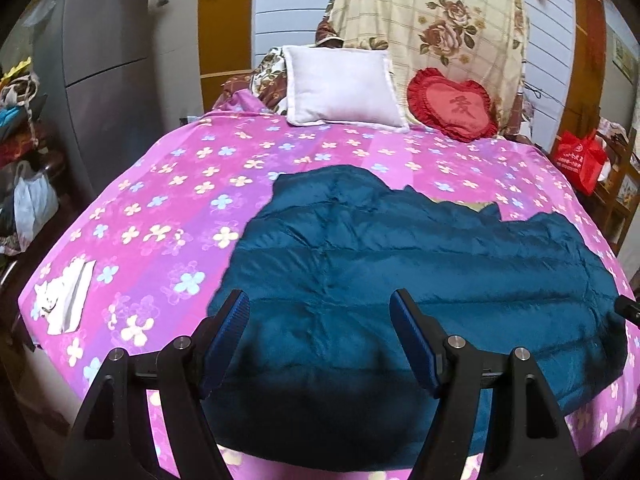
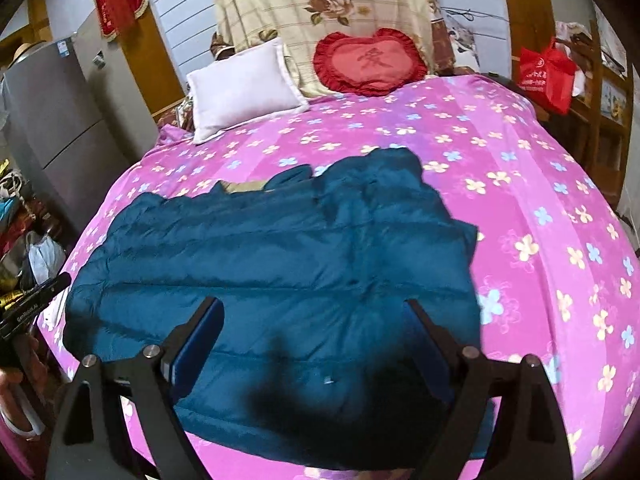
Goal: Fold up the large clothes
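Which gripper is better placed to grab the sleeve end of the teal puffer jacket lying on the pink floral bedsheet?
Probably the right gripper. In its view the teal puffer jacket has a sleeve stretching up just ahead. The left gripper, also open, faces the jacket's body.

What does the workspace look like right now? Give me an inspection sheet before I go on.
Surface: bed with pink flowered sheet, mostly smooth.
Job's things: teal quilted jacket lies spread near the bed's front edge, wrinkled at its far side; a tan patch shows at its far edge.
Clutter: white paper bag on the sheet's left corner; white pillow and red heart cushion at the head.
Grippers: left gripper jaws open above the jacket, nothing held; right gripper jaws open, nothing held.
Cables: nothing seen.
Surroundings: floral blanket draped behind, grey refrigerator left, red bag right.
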`<act>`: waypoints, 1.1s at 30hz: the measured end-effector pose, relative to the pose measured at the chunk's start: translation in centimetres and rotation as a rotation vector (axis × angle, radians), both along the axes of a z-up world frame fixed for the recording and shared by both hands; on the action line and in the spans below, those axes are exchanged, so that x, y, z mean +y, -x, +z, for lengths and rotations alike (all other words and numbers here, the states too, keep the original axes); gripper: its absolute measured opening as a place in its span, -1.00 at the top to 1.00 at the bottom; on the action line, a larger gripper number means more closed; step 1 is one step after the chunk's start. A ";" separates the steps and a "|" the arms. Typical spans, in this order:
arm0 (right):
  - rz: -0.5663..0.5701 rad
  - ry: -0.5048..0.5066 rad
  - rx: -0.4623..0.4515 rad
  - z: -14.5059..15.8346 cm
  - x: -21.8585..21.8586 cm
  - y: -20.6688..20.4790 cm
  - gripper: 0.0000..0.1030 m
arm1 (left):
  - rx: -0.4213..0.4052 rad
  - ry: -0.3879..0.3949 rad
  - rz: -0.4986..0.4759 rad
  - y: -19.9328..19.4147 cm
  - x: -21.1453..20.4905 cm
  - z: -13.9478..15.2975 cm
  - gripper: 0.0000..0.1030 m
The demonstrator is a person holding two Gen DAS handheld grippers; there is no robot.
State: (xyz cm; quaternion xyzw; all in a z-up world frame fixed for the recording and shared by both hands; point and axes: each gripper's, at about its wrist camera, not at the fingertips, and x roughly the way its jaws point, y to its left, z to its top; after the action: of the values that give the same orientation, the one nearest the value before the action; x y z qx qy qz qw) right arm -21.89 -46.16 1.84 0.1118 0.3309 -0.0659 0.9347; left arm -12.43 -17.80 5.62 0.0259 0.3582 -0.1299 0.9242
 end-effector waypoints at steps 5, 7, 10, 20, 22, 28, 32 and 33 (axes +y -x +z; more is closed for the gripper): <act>-0.007 -0.012 0.000 -0.9 1.4 -0.2 -0.89 | 0.003 -0.011 -0.016 1.1 -1.2 -0.5 -0.06; -0.009 -0.003 0.005 -1.2 2.0 -0.4 -0.89 | -0.004 -0.016 -0.020 1.5 -1.7 -0.7 -0.06; -0.008 0.019 0.012 -1.5 2.8 -0.7 -0.89 | -0.002 -0.016 -0.027 1.9 -2.2 -1.0 -0.06; 0.019 0.086 0.016 -1.9 5.9 -1.2 -0.89 | -0.004 -0.037 -0.021 2.7 -3.4 -1.8 -0.06; 0.022 0.094 0.018 -2.0 6.3 -1.2 -0.89 | -0.016 -0.054 -0.019 2.8 -3.6 -1.8 -0.06; 0.021 0.109 0.022 -2.1 7.2 -1.4 -0.89 | -0.046 -0.075 -0.041 3.6 -4.4 -1.8 -0.06; 0.009 0.103 0.016 -2.2 7.2 -1.4 -0.89 | -0.085 -0.108 -0.046 4.2 -5.1 -1.7 -0.06; 0.007 0.104 0.017 -2.2 7.2 -1.4 -0.89 | -0.090 -0.111 -0.047 4.2 -5.2 -1.6 -0.06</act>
State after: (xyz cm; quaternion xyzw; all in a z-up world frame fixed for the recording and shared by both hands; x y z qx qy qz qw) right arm -20.46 -38.98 -0.36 0.0615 0.3355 -0.0807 0.9366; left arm -16.67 -22.98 4.06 0.0915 0.3222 -0.1303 0.9332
